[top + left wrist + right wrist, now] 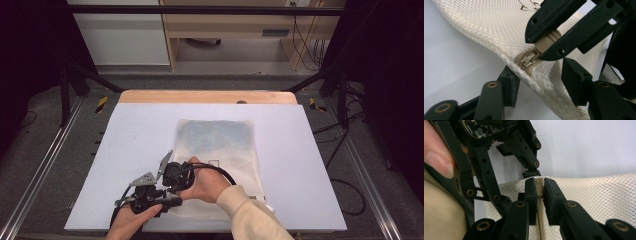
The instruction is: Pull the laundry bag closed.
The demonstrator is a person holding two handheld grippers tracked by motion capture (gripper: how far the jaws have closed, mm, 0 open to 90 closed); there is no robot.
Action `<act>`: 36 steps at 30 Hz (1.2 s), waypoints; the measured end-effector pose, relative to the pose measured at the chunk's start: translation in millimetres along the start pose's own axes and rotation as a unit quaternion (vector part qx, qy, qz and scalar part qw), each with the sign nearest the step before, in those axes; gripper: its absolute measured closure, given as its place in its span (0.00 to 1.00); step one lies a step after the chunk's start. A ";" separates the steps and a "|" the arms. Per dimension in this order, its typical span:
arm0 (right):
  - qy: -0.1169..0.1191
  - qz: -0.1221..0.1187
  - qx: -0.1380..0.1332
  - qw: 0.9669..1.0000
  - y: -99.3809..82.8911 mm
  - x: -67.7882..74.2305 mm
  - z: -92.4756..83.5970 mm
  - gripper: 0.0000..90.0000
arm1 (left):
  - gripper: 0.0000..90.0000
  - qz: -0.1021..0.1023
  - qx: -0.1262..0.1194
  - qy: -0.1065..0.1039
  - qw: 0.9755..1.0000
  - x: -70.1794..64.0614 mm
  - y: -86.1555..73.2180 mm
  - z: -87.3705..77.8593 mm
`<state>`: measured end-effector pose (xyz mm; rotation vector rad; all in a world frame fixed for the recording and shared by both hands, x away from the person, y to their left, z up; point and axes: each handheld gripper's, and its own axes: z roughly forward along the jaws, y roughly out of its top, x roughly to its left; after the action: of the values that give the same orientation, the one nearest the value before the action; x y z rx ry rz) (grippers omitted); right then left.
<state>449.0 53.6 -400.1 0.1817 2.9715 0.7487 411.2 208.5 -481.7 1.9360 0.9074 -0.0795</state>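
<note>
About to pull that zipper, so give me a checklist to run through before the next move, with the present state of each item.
1. Right claw shut on the zipper pull: ok.
2. Left claw pinching the mesh bag edge to brace it: not ok; its jaws stand open on either side of the edge.
3. Slider free of snagged mesh: cannot tell.
4. Far part of the bag lying flat on the table: ok.

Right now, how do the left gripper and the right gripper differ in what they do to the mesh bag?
The right gripper is shut on the beige zipper pull; the left gripper is open, its fingers astride the mesh bag edge. The right gripper comes from above, the left gripper from below the zipper end. Both work at the same bag corner.
</note>
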 end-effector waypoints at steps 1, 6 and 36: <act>0.000 0.001 0.000 1.000 0.1 0.1 -0.1 0.91 | 0.57 -0.003 -0.001 -0.001 1.000 0.4 0.0 -0.1; 0.000 0.001 0.000 1.000 -0.1 -0.2 -0.4 0.91 | 0.65 -0.004 0.000 -0.006 1.000 3.3 0.0 0.6; -0.015 -0.007 -0.007 1.000 -11.4 0.3 -2.4 0.91 | 0.92 -0.008 0.000 -0.006 1.000 8.8 2.0 4.1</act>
<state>447.3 42.6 -403.4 0.1691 2.9346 0.7573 420.0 209.6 -486.0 1.9271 0.9152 -0.1011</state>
